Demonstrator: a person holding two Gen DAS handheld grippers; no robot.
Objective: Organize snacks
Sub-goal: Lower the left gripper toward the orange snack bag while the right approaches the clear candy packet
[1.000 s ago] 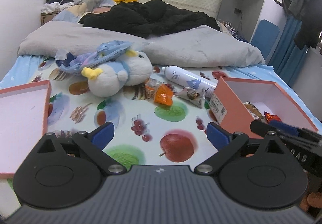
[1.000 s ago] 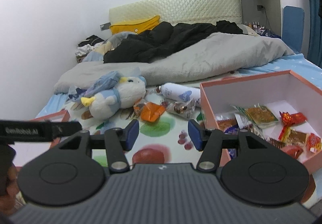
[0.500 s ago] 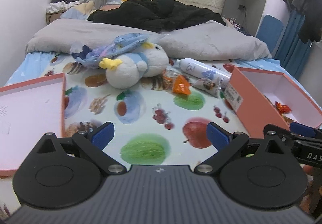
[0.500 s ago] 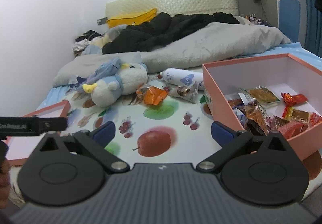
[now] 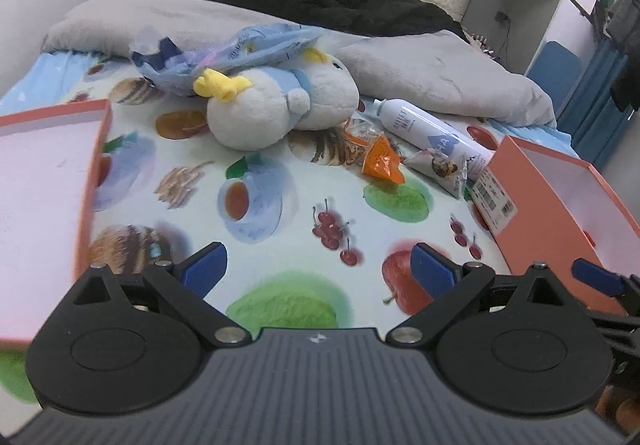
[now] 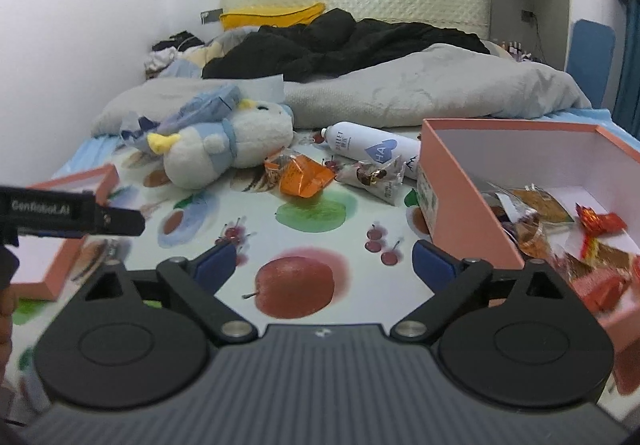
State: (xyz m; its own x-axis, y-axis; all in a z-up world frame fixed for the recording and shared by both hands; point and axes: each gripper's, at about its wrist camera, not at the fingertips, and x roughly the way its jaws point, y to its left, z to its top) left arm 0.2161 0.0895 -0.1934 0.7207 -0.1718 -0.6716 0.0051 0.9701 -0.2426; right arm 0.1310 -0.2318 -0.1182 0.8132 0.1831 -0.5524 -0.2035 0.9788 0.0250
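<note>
orange snack packet [image 6: 304, 176] ahead of gaping right gripper [image 6: 325, 263], well apart

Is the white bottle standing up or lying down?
Lying down. The white bottle rests on its side on the bedsheet, cap end toward the plush toy.

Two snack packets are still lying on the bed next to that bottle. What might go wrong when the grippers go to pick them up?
The orange snack packet and the white snack packet lie close together, so open jaws might catch both at once. The white packet touches the white bottle, which lies on its side and could roll if nudged. The thin wrappers rest flat on the soft bedsheet, so the fingers may pinch fabric instead.
</note>
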